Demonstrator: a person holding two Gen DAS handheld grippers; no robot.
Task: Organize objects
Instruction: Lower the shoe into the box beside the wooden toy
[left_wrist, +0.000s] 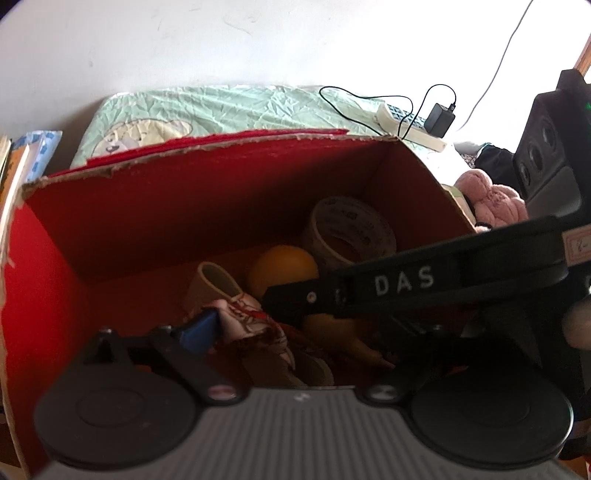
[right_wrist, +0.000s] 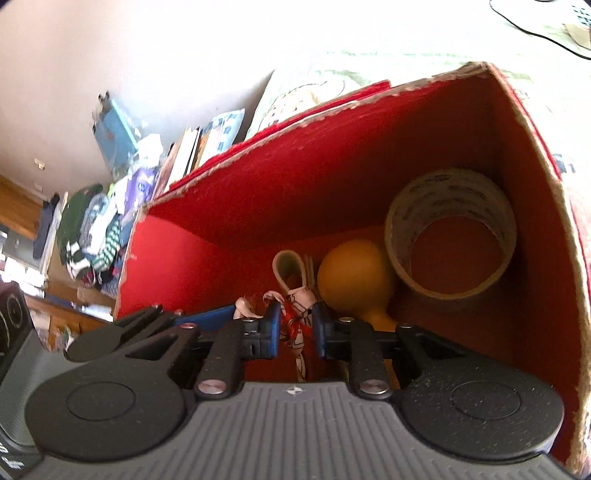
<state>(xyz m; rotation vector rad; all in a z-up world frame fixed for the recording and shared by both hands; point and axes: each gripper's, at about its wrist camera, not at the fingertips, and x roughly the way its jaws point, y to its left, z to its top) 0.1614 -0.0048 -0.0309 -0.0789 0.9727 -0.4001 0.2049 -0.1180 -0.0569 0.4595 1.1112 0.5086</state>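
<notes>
1. Pale wall fills the top of the left wrist view, and below it lies a bed with a green printed cover (left_wrist: 236, 107); a white power strip (left_wrist: 410, 127) with a black adapter (left_wrist: 439, 118) plugged in rests on that cover.
2. A red cardboard box (left_wrist: 177, 206) with torn edges stands in front of the bed, open at the top.
3. Inside the box, a roll of tape (left_wrist: 351, 230) sits in the far right corner, a yellow ball-shaped object (left_wrist: 282, 271) lies just beside it, and a printed cloth strap (left_wrist: 240, 314) lies nearer the camera.
4. The left tool (left_wrist: 295, 332) hangs over the box; only one blue finger pad (left_wrist: 199, 332) shows clearly, and the right tool's black body crosses in front, so I cannot tell how wide the jaws stand.
5. A pink plush toy (left_wrist: 491, 199) lies outside the box on the right.
6. From the right wrist view, clutter of clothes (right_wrist: 96, 236) and books (right_wrist: 195, 147) lies to the left of the box (right_wrist: 229, 236).
7. The right tool (right_wrist: 297, 328) is down inside the box, its blue pads narrowed onto the cloth strap (right_wrist: 295, 325), which runs between them.
8. The tape roll (right_wrist: 450, 236) leans in the right corner, touching the yellow object (right_wrist: 354, 277).
</notes>
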